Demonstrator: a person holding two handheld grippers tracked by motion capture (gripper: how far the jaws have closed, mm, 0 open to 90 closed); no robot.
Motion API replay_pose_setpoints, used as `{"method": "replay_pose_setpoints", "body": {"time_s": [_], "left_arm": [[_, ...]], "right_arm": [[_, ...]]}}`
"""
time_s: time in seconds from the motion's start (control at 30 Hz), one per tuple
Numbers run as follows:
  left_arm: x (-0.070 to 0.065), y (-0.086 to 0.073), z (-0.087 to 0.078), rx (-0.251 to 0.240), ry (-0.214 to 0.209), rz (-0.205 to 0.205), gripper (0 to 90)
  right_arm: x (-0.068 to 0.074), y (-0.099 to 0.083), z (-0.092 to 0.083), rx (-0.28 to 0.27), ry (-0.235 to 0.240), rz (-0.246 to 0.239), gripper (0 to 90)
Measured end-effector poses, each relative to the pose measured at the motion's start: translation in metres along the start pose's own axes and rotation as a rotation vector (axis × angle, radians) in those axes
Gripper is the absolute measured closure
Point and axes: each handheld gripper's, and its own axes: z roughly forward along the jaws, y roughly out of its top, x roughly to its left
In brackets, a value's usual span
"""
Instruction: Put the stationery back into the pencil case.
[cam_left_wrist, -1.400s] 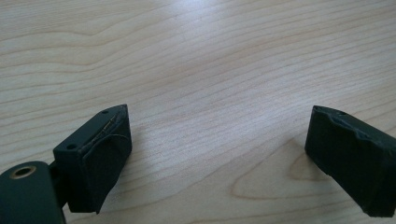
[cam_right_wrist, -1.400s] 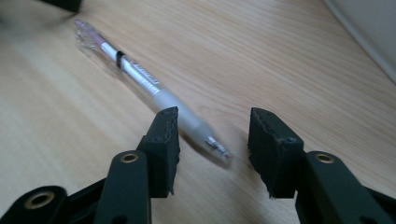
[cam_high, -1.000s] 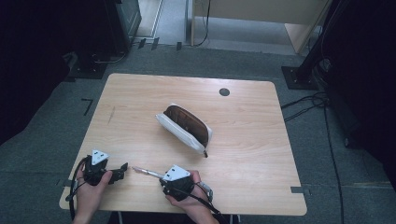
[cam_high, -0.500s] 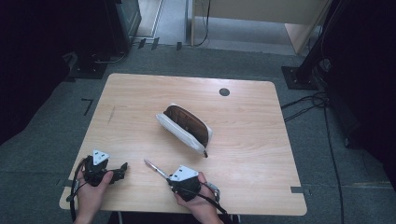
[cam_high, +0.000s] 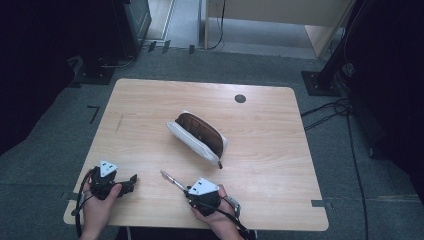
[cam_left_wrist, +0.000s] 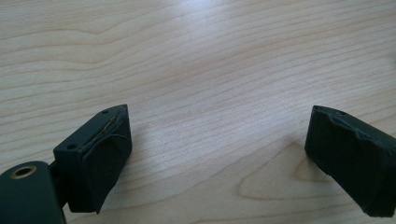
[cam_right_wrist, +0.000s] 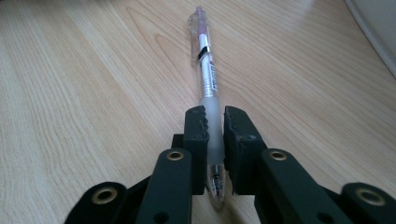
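Right gripper (cam_right_wrist: 214, 122) pinches a clear ballpoint pen (cam_right_wrist: 206, 70) by its frosted grip end, near edge of the table (cam_high: 280, 165), pen pointing far-left. Left gripper (cam_left_wrist: 219, 154) spread, empty, at near left. Pen looks light, stiff, smooth-barrelled, probably slippery; the grip section seems the best hold. Open pencil case (cam_high: 197, 135) mid-table.
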Motion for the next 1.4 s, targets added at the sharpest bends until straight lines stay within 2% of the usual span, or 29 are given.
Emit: {"method": "replay_pose_setpoints", "body": {"time_s": [0.1,0.27,0.4,0.9,1.4], "left_arm": [[0.000,0.000,0.000,-0.002,-0.002,-0.001,7.7],[0.000,0.000,0.000,-0.002,-0.002,0.000,7.7],[0.000,0.000,0.000,-0.002,-0.002,0.000,7.7],[0.000,0.000,0.000,-0.002,-0.003,0.000,7.7],[0.000,0.000,0.000,-0.001,-0.006,0.005,7.7]], "right_arm": [[0.001,0.000,0.000,-0.001,-0.007,-0.001,81.3],[-0.002,0.000,-0.002,-0.008,-0.002,0.040,81.5],[-0.003,0.003,-0.007,-0.028,-0.002,0.035,81.6],[-0.013,0.036,-0.041,-0.107,0.015,0.030,81.7],[-0.045,0.063,-0.079,-0.192,-0.031,0.053,81.7]]}}
